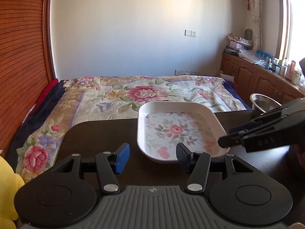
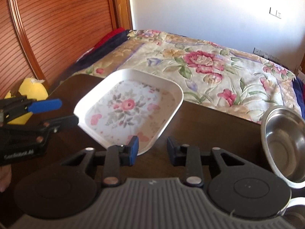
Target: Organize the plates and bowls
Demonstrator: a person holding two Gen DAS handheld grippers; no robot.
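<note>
A white rectangular plate with a flower print (image 1: 175, 129) (image 2: 129, 110) lies on the dark table (image 1: 95, 137) (image 2: 200, 126). A steel bowl (image 1: 263, 103) (image 2: 282, 143) stands to its right. My left gripper (image 1: 152, 158) (image 2: 69, 111) is open at the plate's near-left corner, its right finger over the rim and nothing between the fingers. My right gripper (image 2: 152, 149) (image 1: 225, 137) is open at the plate's near-right edge, with its blue-padded finger (image 2: 133, 150) against the rim and nothing held.
A bed with a flowered blanket (image 1: 143, 93) (image 2: 209, 66) lies just beyond the table's far edge. A yellow plush toy (image 1: 5, 187) (image 2: 32, 91) sits left of the table. A white handle (image 2: 293, 204) shows under the steel bowl. Wooden cabinets (image 1: 247, 76) stand at the right.
</note>
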